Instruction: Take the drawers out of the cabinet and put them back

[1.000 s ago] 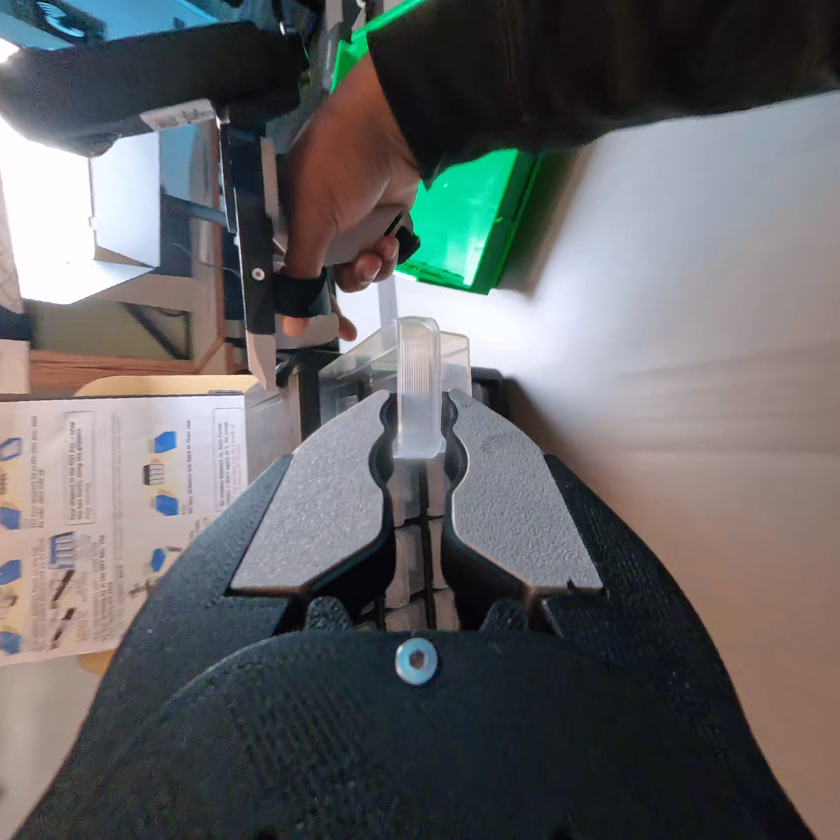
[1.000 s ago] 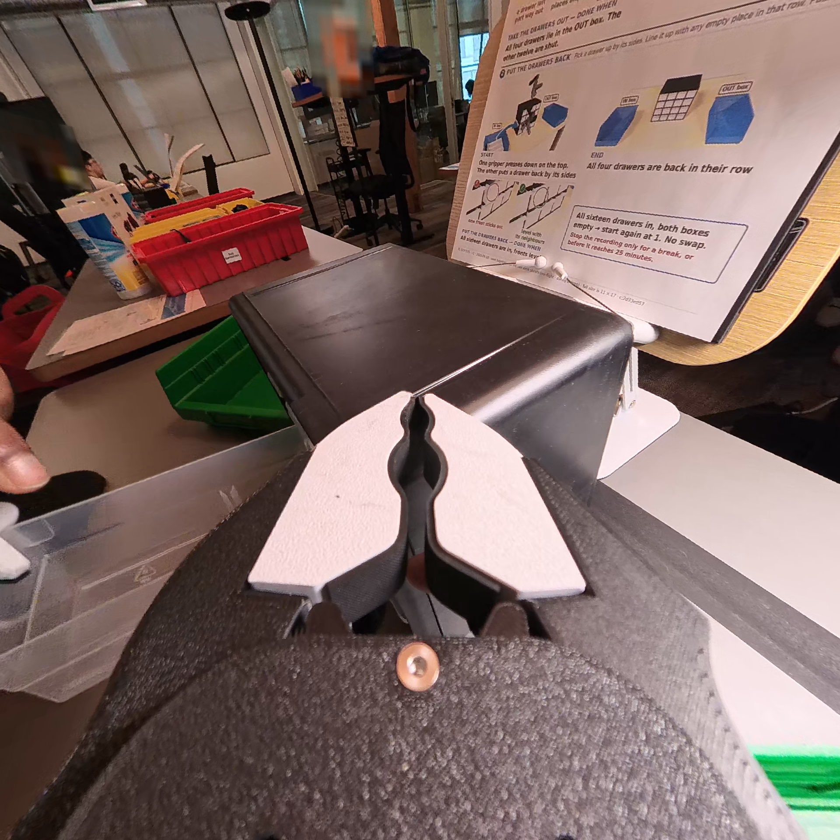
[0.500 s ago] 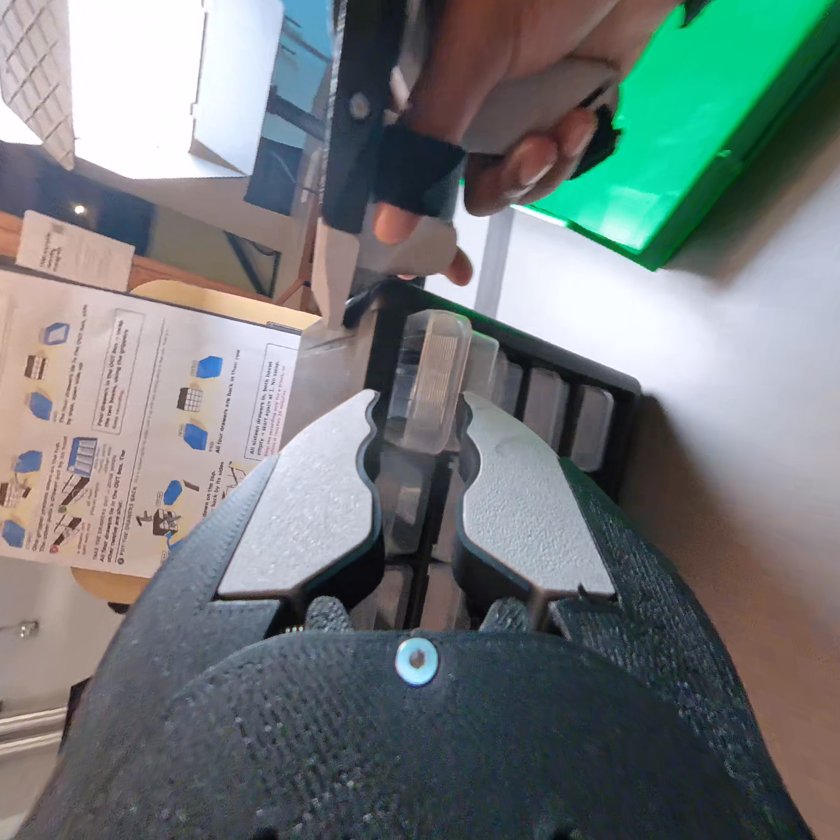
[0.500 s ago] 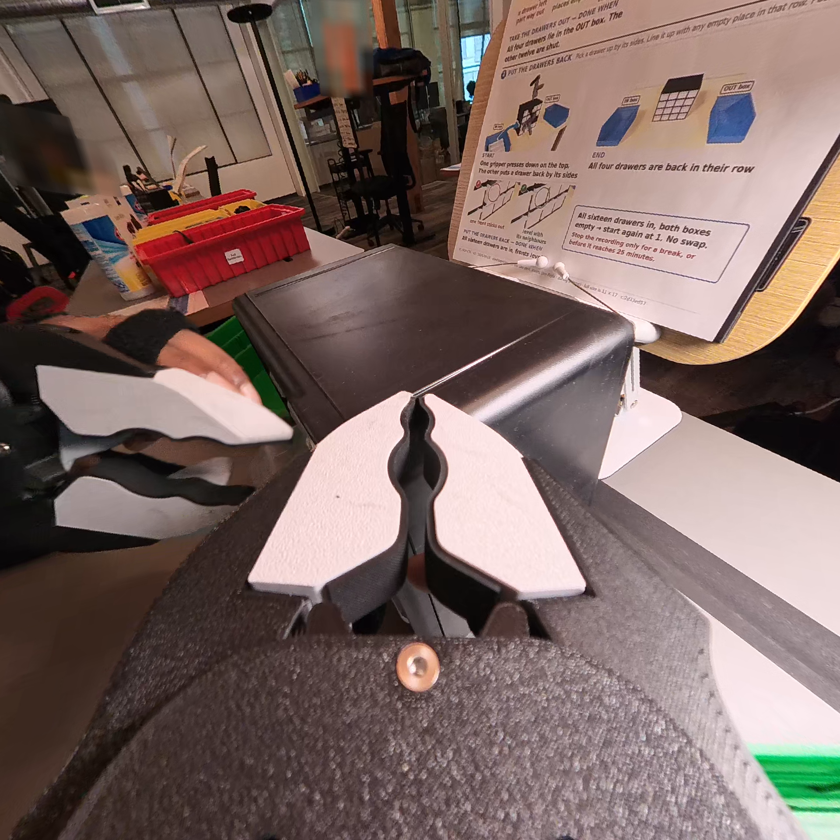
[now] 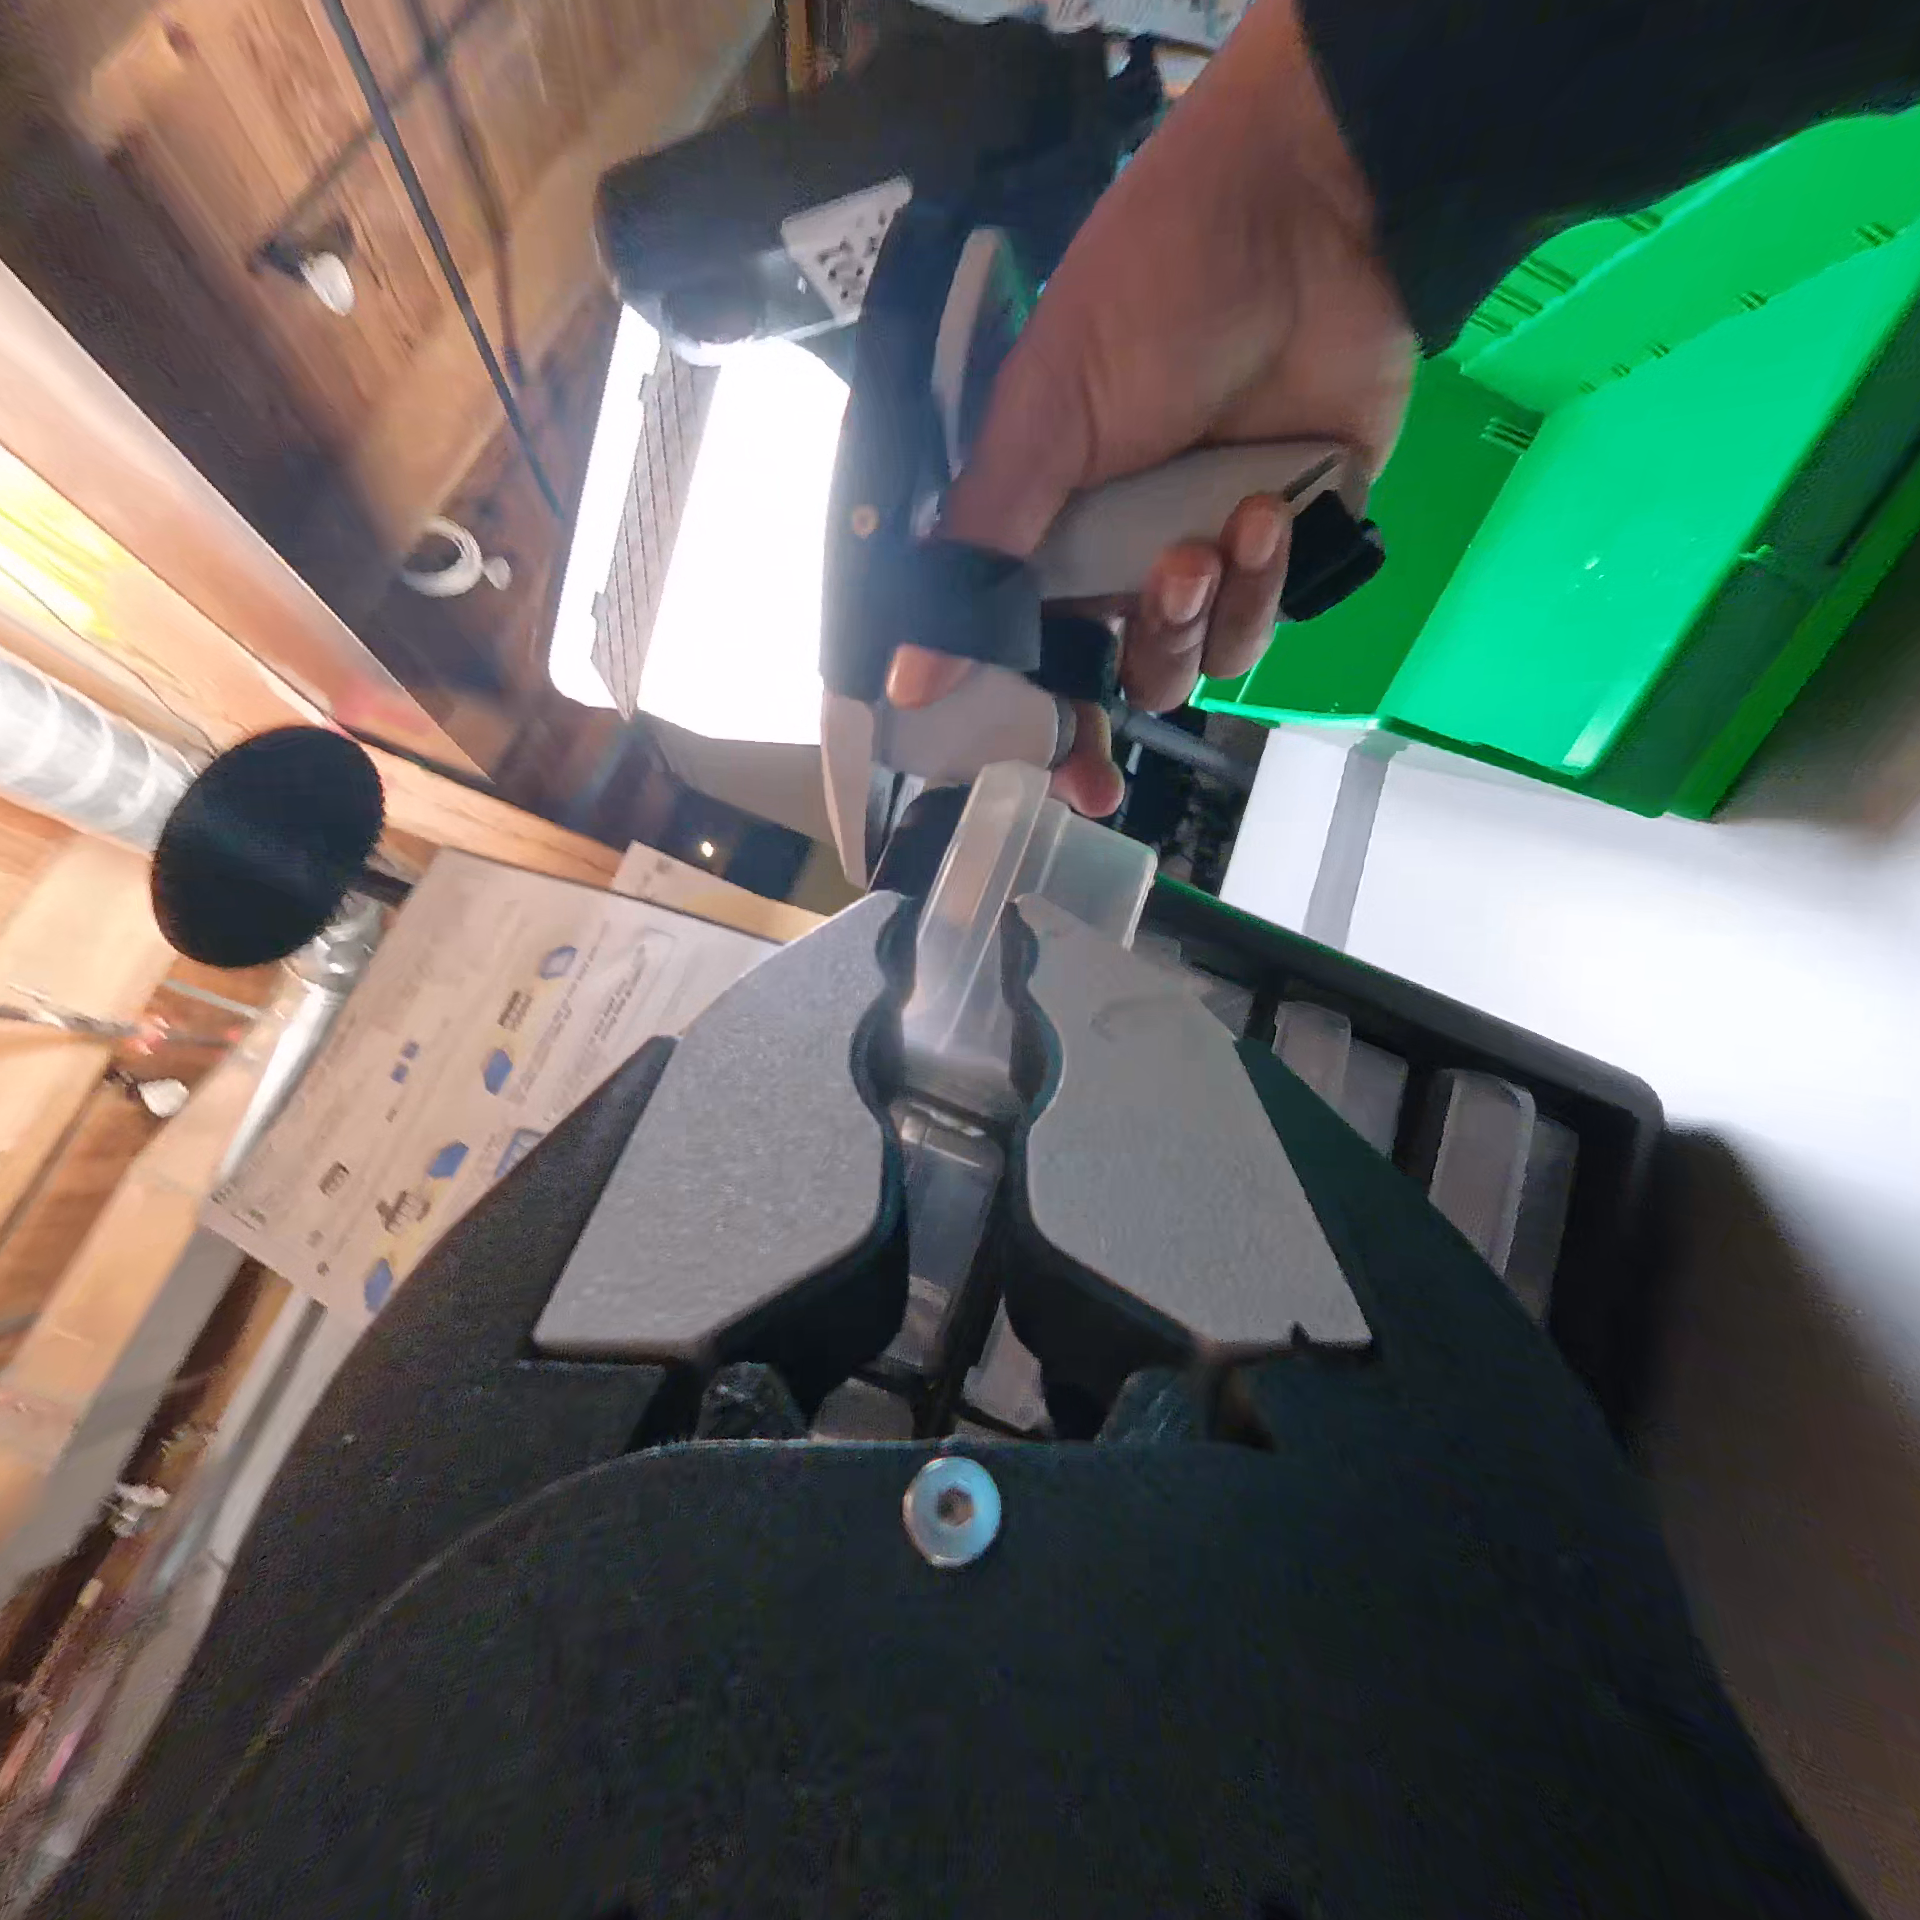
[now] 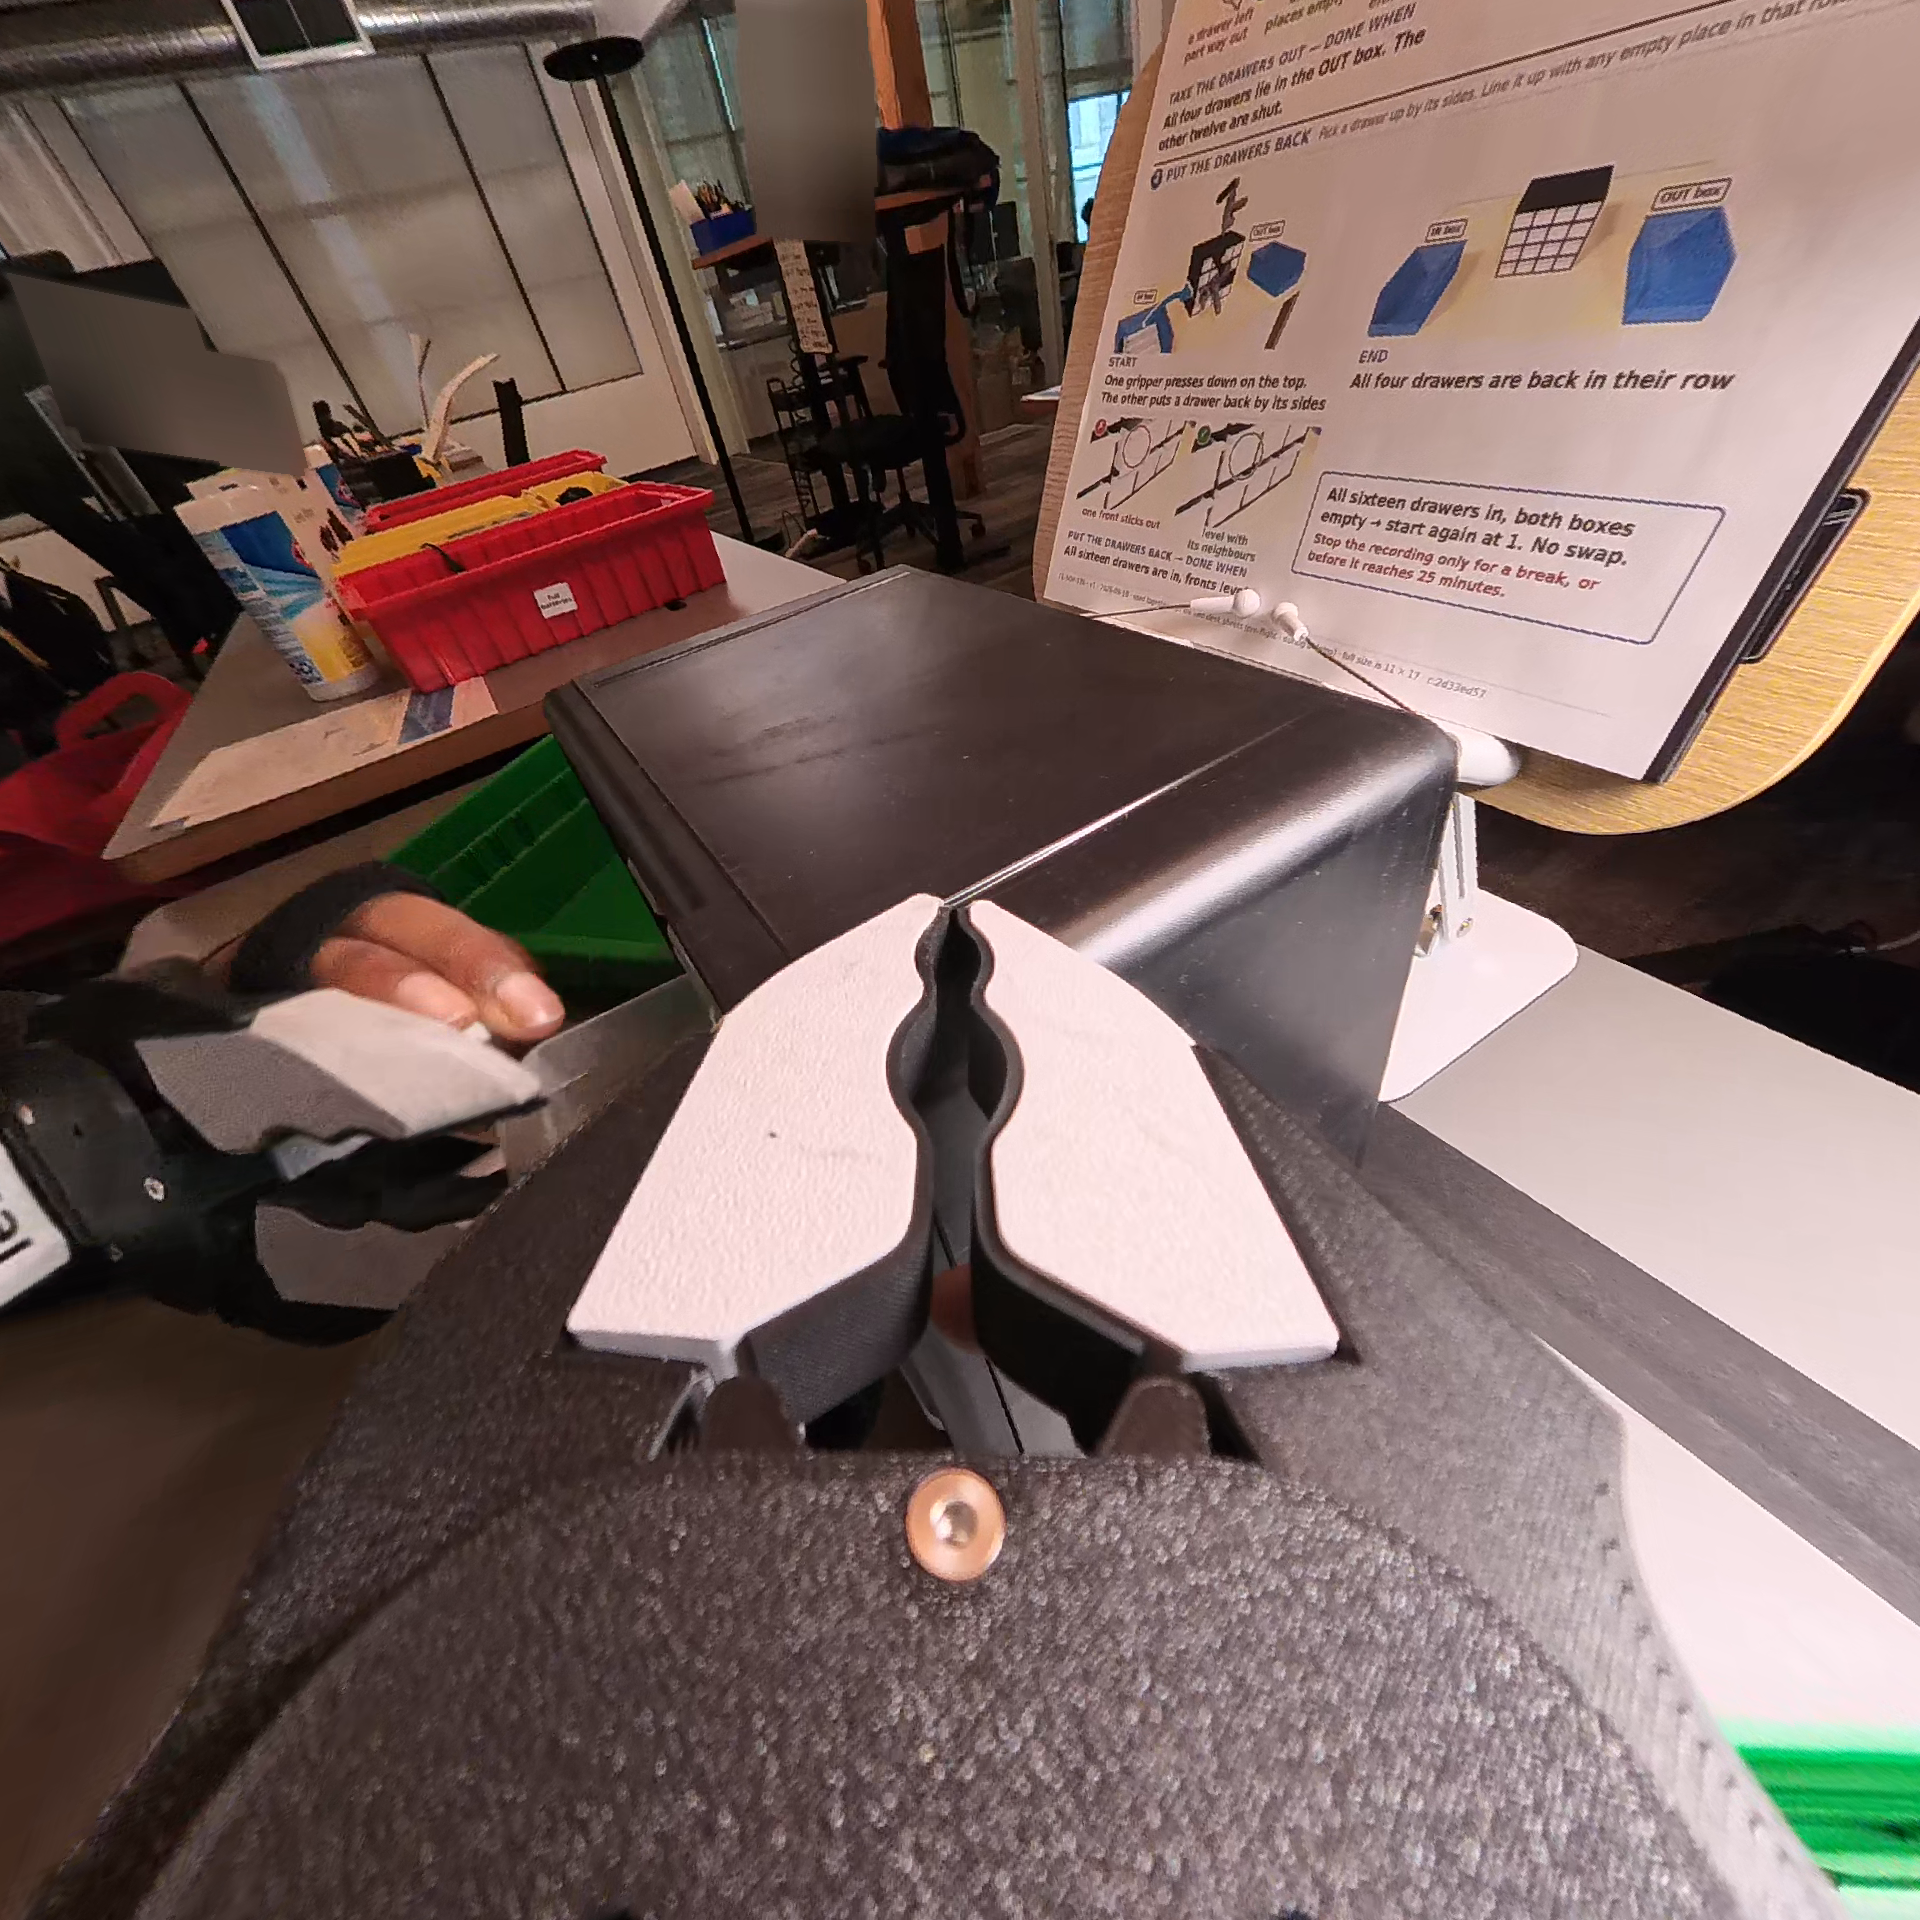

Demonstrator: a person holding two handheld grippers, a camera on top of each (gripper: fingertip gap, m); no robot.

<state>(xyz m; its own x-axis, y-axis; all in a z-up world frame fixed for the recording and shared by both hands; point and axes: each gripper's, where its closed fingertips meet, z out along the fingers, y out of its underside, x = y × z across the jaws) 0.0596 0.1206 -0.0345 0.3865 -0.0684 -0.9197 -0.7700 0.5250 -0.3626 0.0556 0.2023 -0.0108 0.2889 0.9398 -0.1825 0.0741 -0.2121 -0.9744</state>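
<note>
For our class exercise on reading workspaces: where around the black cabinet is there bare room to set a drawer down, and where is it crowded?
Free: the white tabletop between the cabinet and the green bin, and the pale strip right of the cabinet, before the sign stand. Crowded: the cabinet's front, where the left gripper grips a clear drawer; the right gripper presses its top edge.

Red trays [image 6: 540, 597] (far table), green bin [image 5: 1662, 499]
</note>
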